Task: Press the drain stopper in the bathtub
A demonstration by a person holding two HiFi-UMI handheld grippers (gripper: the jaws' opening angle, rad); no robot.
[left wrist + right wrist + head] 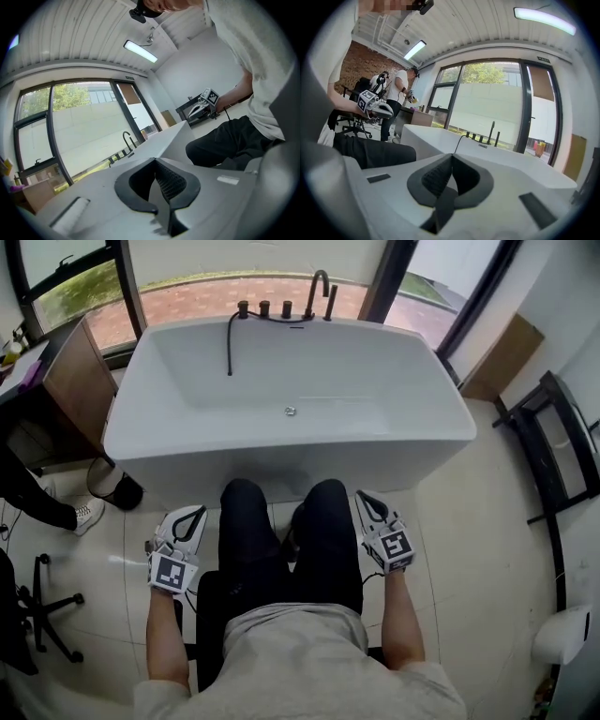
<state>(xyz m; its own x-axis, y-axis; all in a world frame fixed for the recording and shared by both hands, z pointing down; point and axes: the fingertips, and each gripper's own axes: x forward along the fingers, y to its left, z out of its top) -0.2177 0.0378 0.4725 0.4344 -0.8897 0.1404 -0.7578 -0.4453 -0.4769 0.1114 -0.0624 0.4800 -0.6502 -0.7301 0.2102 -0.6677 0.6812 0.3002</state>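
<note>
The white bathtub [291,381] stands in front of my knees, and the small round metal drain stopper [290,411] sits in the middle of its floor. A black faucet [319,292] and a hand-shower hose are on the far rim. My left gripper [192,514] hangs shut beside my left leg, low and short of the tub. My right gripper [368,499] is shut beside my right leg. In the left gripper view the gripper [153,163] holds nothing, and the tub rim [161,140] lies ahead. The right gripper [451,158] is empty too, facing the tub [436,138].
A wooden cabinet [80,371] stands left of the tub, and another person's shoe [89,512] is near it. A black rack [562,446] and a cardboard panel [502,357] are on the right. A person [399,101] stands in the background.
</note>
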